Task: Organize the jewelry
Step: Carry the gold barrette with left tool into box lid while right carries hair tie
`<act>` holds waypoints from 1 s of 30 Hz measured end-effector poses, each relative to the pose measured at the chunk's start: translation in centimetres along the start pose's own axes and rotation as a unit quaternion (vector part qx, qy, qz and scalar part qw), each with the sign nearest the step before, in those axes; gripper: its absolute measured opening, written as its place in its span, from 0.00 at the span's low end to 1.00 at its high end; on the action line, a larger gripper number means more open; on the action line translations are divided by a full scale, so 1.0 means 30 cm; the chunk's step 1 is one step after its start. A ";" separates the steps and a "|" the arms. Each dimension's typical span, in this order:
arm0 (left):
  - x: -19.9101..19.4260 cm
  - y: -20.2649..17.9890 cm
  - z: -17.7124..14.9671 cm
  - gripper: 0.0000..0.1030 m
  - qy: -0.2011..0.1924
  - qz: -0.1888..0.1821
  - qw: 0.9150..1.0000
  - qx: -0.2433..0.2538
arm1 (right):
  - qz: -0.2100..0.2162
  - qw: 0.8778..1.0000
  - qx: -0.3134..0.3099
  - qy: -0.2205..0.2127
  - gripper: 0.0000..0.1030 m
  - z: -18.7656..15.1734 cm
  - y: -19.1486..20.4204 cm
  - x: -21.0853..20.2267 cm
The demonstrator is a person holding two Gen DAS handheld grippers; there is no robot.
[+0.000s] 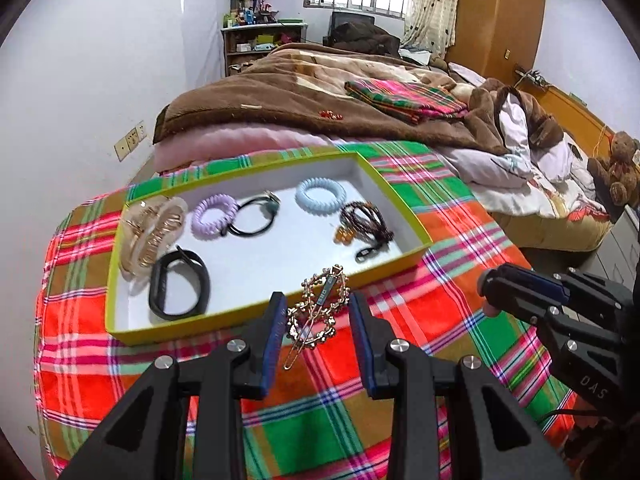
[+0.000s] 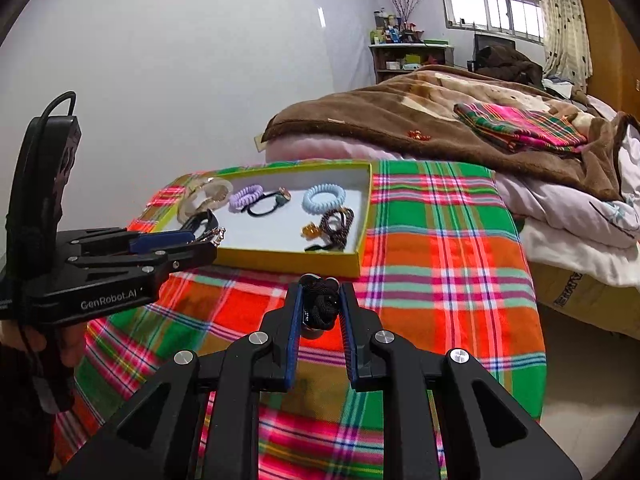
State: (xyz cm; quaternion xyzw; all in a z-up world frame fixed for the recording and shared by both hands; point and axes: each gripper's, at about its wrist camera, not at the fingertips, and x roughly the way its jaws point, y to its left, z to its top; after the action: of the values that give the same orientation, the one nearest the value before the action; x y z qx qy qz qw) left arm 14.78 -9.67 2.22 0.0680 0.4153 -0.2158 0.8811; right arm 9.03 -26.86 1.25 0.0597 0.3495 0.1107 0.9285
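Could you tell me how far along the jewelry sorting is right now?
Several pieces, including the blue coil tie and black band, already lie in the tray. The left gripper holds the gold hair clip; the right gripper holds a black knotted piece. Both remain to place.

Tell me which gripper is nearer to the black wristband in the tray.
Left. The left gripper, holding a gold hair clip, is at the tray's near edge beside the black wristband. The right gripper holds a black hair tie farther out over the plaid cloth.

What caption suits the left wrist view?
Left gripper holds a gold hair clip at the yellow-rimmed tray of hair ties.
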 end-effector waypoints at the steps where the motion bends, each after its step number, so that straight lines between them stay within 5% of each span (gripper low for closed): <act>1: -0.001 0.008 0.009 0.33 -0.001 0.000 1.000 -0.001 | 0.001 1.000 -0.001 -0.002 0.18 0.008 0.005 0.001; 15: -0.021 0.113 0.114 0.33 -0.027 0.017 0.999 -0.012 | 0.007 1.000 -0.019 -0.014 0.18 0.156 0.059 0.072; 30: 0.090 0.208 0.161 0.33 -0.003 0.011 0.999 -0.030 | 0.023 0.999 -0.001 0.022 0.18 0.220 0.060 0.284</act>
State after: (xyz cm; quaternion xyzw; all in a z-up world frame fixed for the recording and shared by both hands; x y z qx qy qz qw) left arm 22.40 -6.38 2.93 0.0450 0.4179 -0.1936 0.8865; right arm 19.33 -23.23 1.13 0.0648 0.3683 0.1337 0.9178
